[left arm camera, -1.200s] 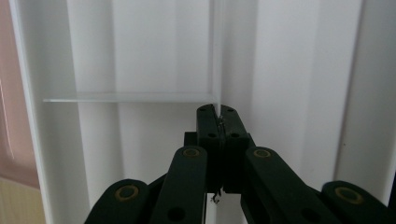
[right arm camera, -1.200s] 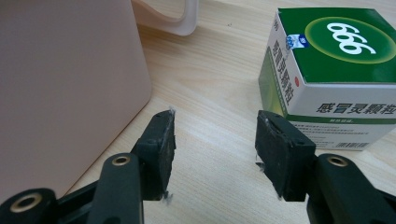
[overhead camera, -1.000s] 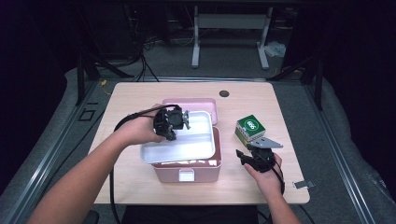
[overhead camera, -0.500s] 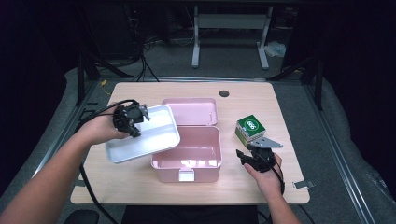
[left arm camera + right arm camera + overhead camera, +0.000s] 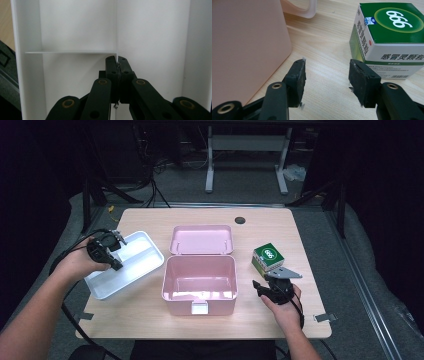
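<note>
My left gripper (image 5: 116,243) pinches a thin divider wall of the white tray (image 5: 134,265); its jaws are pressed together on that wall. The tray lies at the bench's (image 5: 300,227) left edge, beside the open pink box (image 5: 199,280). My right gripper (image 5: 266,286) rests near the front right corner, jaws spread and empty, next to the green carton (image 5: 268,257).

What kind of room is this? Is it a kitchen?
Probably not a kitchen; more likely a lab or recording room. A small wooden table stands on grey floor mats, with dark cables and a metal stand behind it.
</note>
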A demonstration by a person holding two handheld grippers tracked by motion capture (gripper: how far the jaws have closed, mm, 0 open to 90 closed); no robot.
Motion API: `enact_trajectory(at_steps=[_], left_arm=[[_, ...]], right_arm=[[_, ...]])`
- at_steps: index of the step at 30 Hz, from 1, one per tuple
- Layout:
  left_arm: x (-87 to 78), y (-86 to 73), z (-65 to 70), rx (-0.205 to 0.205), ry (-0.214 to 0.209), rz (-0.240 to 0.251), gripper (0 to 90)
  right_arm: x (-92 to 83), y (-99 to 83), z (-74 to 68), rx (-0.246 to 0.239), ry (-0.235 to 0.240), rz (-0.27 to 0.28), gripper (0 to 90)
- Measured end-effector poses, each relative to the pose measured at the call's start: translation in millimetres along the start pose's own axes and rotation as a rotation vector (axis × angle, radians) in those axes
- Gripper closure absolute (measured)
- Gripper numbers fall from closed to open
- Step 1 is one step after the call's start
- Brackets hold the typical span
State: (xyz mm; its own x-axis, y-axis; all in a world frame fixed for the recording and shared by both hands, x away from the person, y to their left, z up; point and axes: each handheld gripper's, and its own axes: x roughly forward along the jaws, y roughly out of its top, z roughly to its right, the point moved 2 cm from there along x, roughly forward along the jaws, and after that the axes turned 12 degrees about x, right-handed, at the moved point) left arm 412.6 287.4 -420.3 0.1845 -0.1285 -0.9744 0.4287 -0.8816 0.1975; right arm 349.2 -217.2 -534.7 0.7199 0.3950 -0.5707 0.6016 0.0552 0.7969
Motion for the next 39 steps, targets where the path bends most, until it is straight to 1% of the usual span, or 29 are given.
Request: enact_trajectory(at_steps=[1,3,4,5,6,10,11,12,13,14,15,16,20,22,24,25,26,27,28,30,33,35,37,38,39], left_arm=[[6.6,-5.9,-0.8,-0.025,-0.01,0.005,89.1],[14.9,-10.6,-0.5,-0.036,-0.024,0.004,89.1],[14.9,-10.6,-0.5,-0.036,-0.024,0.004,89.1],[24.5,-14.3,0.2,-0.043,-0.04,0.0,89.0],[24.5,-14.3,0.2,-0.043,-0.04,0.0,89.0],[46.1,-21.1,3.2,-0.067,-0.067,0.007,89.1],[57.7,-24.5,4.7,-0.078,-0.079,0.006,89.0],[63.1,-26.3,5.2,-0.083,-0.082,0.001,89.0],[63.1,-26.3,5.2,-0.083,-0.082,0.001,89.0],[68.1,-28.1,5.4,-0.095,-0.086,-0.005,89.0],[76.1,-31.2,5.3,-0.102,-0.079,-0.011,89.0],[79.4,-32.9,5.7,-0.112,-0.084,-0.016,89.0],[92.8,-38.1,7.6,-0.126,-0.092,-0.016,89.0],[95.7,-39.5,8.0,-0.129,-0.094,-0.016,89.0],[101.5,-42.2,8.9,-0.141,-0.102,-0.007,89.0],[106.3,-45.5,9.6,-0.143,-0.113,-0.007,88.9],[106.3,-45.5,9.6,-0.143,-0.113,-0.007,88.9],[110.4,-49.2,10.1,-0.151,-0.105,0.004,88.9],[110.4,-49.2,10.1,-0.151,-0.105,0.004,88.9],[115.1,-53.4,12.0,-0.168,-0.102,0.013,88.7],[114.7,-54.8,12.4,-0.165,-0.091,0.02,88.4],[115.0,-55.3,14.1,-0.171,-0.079,0.028,88.0],[115.8,-55.9,14.2,-0.179,-0.079,0.029,87.4],[115.8,-56.8,14.5,-0.179,-0.083,0.033,85.1],[115.8,-58.1,15.3,-0.205,-0.075,0.046,83.8]], right_arm=[[0.0,0.0,0.4,0.0,-0.001,0.001,47.2],[0.1,0.0,0.5,0.0,-0.001,0.002,47.1],[0.1,0.0,0.5,0.0,-0.001,0.002,47.1],[0.1,0.0,0.4,0.001,0.001,0.003,47.2],[0.1,0.0,0.4,0.001,0.001,0.003,47.2],[-0.8,0.3,0.6,0.0,-0.003,0.004,47.1],[-0.9,0.3,0.7,0.002,-0.003,0.005,47.1],[-0.8,0.3,0.8,0.003,-0.003,0.004,47.1],[-0.8,0.3,0.8,0.003,-0.003,0.004,47.1],[-0.7,0.2,0.9,0.0,-0.003,0.004,47.1],[-0.4,0.0,0.7,0.001,-0.002,0.002,47.1],[-0.2,0.0,0.6,-0.001,0.0,0.004,47.2],[-0.6,0.2,0.8,0.0,-0.003,0.003,47.1],[-0.7,0.3,1.0,-0.001,-0.004,0.003,47.1],[-0.6,0.2,1.0,-0.002,-0.005,0.002,47.1],[-0.6,0.1,0.7,-0.002,-0.004,0.002,47.1],[-0.6,0.1,0.7,-0.002,-0.004,0.002,47.1],[-1.0,0.2,0.5,-0.004,-0.004,0.003,47.1],[-1.0,0.2,0.5,-0.004,-0.004,0.003,47.1],[-1.0,0.2,0.9,0.0,-0.005,0.005,47.1],[-0.3,0.0,1.0,0.002,-0.004,0.004,47.2],[-0.3,0.0,0.0,-0.003,-0.003,0.001,47.1],[-0.3,0.0,-0.2,-0.003,-0.004,0.0,47.1],[0.0,-0.1,-0.4,-0.002,-0.007,0.003,47.1],[0.2,-0.4,-0.1,-0.003,-0.008,0.001,47.1]])
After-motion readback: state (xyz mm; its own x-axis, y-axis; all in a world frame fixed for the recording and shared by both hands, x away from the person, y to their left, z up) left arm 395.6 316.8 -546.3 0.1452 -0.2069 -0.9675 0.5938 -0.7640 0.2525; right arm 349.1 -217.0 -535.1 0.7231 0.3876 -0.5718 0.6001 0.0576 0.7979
